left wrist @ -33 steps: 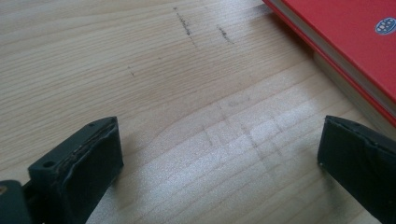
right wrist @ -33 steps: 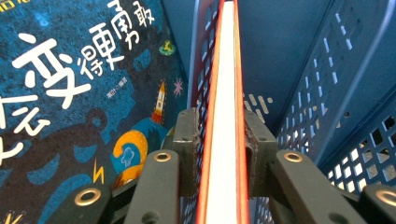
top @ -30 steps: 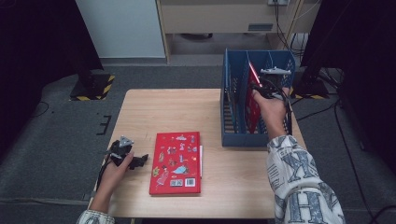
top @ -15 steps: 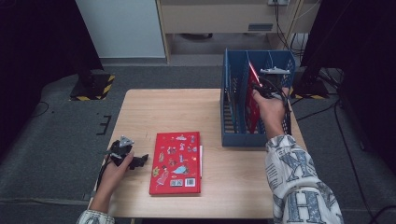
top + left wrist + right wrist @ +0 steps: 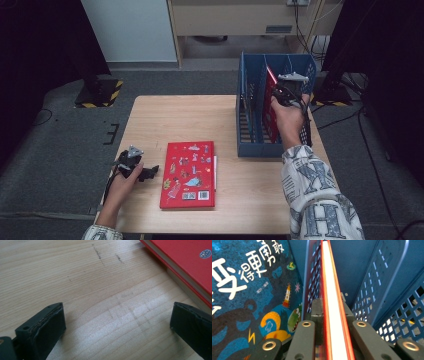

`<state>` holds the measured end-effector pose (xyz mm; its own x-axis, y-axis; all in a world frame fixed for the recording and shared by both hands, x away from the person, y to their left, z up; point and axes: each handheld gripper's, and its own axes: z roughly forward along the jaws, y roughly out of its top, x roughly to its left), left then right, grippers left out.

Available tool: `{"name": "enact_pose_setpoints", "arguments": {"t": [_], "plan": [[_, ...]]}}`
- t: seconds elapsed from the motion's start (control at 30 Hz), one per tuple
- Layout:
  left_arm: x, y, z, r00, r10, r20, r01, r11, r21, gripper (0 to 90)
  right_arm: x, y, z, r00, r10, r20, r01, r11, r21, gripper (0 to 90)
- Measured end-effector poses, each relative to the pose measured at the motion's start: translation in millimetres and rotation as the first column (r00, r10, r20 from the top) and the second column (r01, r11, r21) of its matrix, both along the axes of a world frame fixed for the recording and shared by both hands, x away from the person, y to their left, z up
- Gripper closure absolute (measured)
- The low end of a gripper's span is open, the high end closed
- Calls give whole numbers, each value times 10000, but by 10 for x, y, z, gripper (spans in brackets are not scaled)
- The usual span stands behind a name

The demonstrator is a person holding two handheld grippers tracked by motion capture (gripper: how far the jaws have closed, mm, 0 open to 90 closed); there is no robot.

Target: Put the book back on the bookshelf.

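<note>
A red picture book (image 5: pixel 189 174) lies flat on the wooden table (image 5: pixel 180 120). My left gripper (image 5: pixel 151 172) rests just to the left of it, open, with bare wood between its jaws (image 5: pixel 117 325); the book's corner (image 5: pixel 190 267) lies just beyond its right jaw. A second red book (image 5: pixel 270 102) stands upright in a blue slotted rack (image 5: pixel 265 148) at the table's right side. My right gripper (image 5: pixel 276 91) is shut on that book's top edge (image 5: pixel 332 285), the jaws clamped against both covers.
In the right gripper view a dark blue book (image 5: pixel 249 290) with white characters stands in the neighbouring slot behind a perforated divider (image 5: pixel 312 277). The rack's lattice wall (image 5: pixel 387 290) is close on the other side. Dark floor surrounds the table.
My right hand has eased slightly lower with the red book in the rack. The left gripper and the flat book have not moved.
</note>
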<state>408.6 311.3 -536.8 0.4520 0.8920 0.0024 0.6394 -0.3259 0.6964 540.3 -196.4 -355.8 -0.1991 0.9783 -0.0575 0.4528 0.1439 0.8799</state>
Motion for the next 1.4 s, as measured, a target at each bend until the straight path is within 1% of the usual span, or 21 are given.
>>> {"name": "enact_pose_setpoints", "arguments": {"t": [0.23,0.53,0.6,0.8,0.87,1.07,1.17,1.2,1.23,1.3,1.37,1.4], "plan": [[0,0,0,10000,-11,-1,11,10000,2,0,47,30,-13,9994,-304,152,303,9995,70,793],[2,-2,0,10000,-32,-3,32,10000,-2,0,154,89,-9,9979,-638,76,638,9980,-24,791],[3,-3,0,10000,-39,0,39,10000,-7,0,159,105,-11,9977,-663,122,664,9978,-76,790],[5,-5,0,10000,-68,1,68,10000,-3,0,147,124,-20,9978,-572,328,569,9983,123,769],[5,-6,0,10000,-71,1,71,10000,-1,0,141,121,-19,9982,-501,334,495,9986,195,744],[5,-6,0,10000,-80,-1,80,10000,0,0,103,107,-29,9990,-177,422,150,9979,633,594],[5,-7,0,10000,-81,-1,81,10000,1,0,72,100,-36,9985,7,543,-52,9965,832,532],[5,-7,0,10000,-81,-2,81,10000,3,0,65,101,-36,9986,80,514,-127,9956,924,507],[5,-7,0,10000,-83,-2,83,10000,1,0,58,99,-34,9984,190,541,-239,9955,920,488],[5,-7,0,10000,-83,-2,83,10000,3,0,41,97,-18,9972,325,668,-387,9950,924,457],[6,-7,0,10000,-87,-4,87,10000,5,0,27,92,-1,9958,476,787,-564,9919,1138,427],[6,-8,0,10000,-85,-3,85,10000,2,0,17,92,8,9953,488,841,-583,9916,1154,419]]}}
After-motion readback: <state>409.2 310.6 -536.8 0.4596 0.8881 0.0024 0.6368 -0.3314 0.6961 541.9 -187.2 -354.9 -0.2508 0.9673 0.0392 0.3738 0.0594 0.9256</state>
